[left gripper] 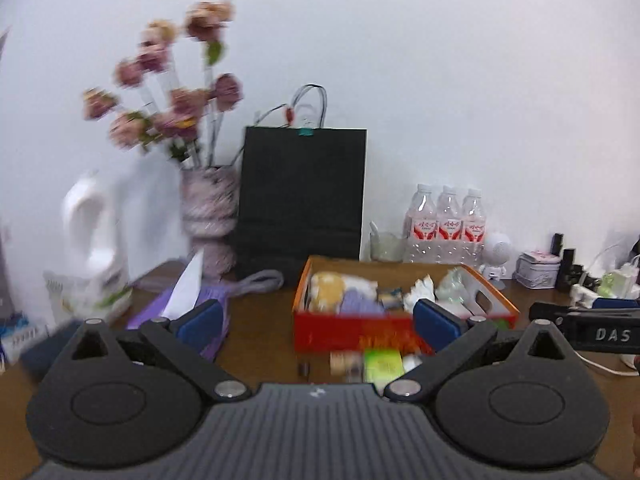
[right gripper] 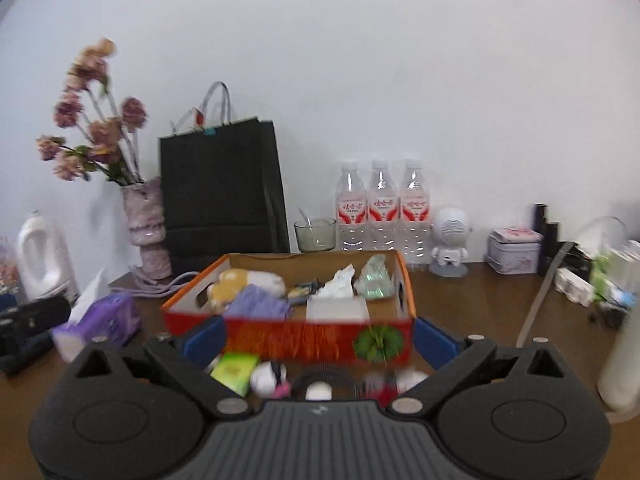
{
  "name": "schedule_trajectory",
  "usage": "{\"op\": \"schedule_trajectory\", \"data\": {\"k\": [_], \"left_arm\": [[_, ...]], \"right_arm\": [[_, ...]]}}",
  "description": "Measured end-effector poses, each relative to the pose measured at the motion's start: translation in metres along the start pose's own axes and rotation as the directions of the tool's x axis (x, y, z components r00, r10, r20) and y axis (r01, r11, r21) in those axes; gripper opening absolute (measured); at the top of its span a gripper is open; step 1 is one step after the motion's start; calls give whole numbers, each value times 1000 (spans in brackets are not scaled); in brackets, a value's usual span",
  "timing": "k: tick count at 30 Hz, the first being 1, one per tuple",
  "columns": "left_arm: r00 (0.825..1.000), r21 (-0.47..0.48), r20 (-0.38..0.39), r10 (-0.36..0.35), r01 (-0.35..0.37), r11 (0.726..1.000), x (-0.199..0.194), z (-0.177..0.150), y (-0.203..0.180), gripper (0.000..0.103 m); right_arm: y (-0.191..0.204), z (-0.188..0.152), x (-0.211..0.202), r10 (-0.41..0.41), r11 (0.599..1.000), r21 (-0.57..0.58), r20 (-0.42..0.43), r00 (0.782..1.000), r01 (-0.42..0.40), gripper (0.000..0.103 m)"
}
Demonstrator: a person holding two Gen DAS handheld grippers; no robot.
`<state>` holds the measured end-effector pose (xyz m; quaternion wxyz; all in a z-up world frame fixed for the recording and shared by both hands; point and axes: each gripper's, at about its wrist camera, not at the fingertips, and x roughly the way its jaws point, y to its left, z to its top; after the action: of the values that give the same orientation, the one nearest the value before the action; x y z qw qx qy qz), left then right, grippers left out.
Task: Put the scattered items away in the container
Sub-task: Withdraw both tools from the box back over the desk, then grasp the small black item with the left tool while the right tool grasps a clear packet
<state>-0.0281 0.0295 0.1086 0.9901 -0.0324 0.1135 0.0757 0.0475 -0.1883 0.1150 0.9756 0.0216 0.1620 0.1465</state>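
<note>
An orange-red cardboard box (left gripper: 360, 330) (right gripper: 280, 334) stands mid-table and holds a yellow plush, a purple cloth, white tissue and a clear wrapper. On the table in front of the box lie loose items: a green packet (left gripper: 382, 364) (right gripper: 234, 370), a small brown pack (left gripper: 344, 362), a white round thing (right gripper: 268, 378), a black ribbed piece (right gripper: 324, 376) and something red (right gripper: 380, 390). My left gripper (left gripper: 318, 320) is open before the box, nothing between its blue pads (left gripper: 200, 322). My right gripper (right gripper: 320, 340) is open too, its pads (right gripper: 436, 340) flanking the box front, apart from it.
A purple tissue pack (left gripper: 180, 308) (right gripper: 100, 320) lies left of the box. Along the wall stand a flower vase (right gripper: 146, 224), a black paper bag (right gripper: 224, 192), a glass bowl (right gripper: 316, 234), three water bottles (right gripper: 380, 208), a white figurine (right gripper: 450, 240) and a tin (right gripper: 514, 250). A white cylinder (right gripper: 622, 364) stands at the right.
</note>
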Motion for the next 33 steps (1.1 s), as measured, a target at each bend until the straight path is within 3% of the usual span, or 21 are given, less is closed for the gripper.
{"op": "schedule_trajectory", "data": {"k": [2, 5, 10, 14, 19, 20, 23, 25, 27, 29, 33], "left_arm": [[1000, -1, -6, -1, 1, 1000, -25, -26, 3, 103], [997, 26, -75, 30, -29, 999, -46, -51, 4, 103], [997, 33, -72, 27, -25, 999, -71, -61, 13, 103], [995, 67, -103, 19, -13, 998, -66, -67, 13, 103], [993, 139, -111, -30, 46, 989, -28, -53, 17, 103], [992, 152, -114, -53, 71, 986, -15, -47, 18, 103], [989, 182, -128, -79, 101, 978, 29, -33, 21, 103], [991, 224, -122, -48, 75, 972, 63, -31, 20, 101], [991, 271, -137, -4, 41, 962, 100, -31, 20, 93], [983, 247, -186, 11, 36, 968, 133, -30, 26, 82], [955, 139, -294, -33, 77, 987, 187, -34, 40, 71]], "right_arm": [[1, -25, -29, 2, 1000, -10, 23, 1000, -2, 101], [1, -57, -60, -12, 1000, 0, -7, 1000, 12, 101], [10, -93, -97, -18, 999, -49, -55, 998, 16, 101], [20, -99, -97, 25, 994, -102, -86, 996, -34, 95], [28, -83, -61, 56, 985, -156, -146, 988, -79, 89], [29, -78, -51, 67, 983, -157, -166, 984, -94, 83], [31, -63, -21, 101, 981, -144, -204, 974, -132, 79], [40, -55, 1, 122, 974, -164, -203, 971, -157, 79], [51, -51, 23, 128, 963, -208, -209, 969, -172, 78], [63, -46, 46, 146, 954, -228, -223, 964, -197, 69], [85, -36, 101, 199, 937, -230, -265, 943, -262, 53]]}}
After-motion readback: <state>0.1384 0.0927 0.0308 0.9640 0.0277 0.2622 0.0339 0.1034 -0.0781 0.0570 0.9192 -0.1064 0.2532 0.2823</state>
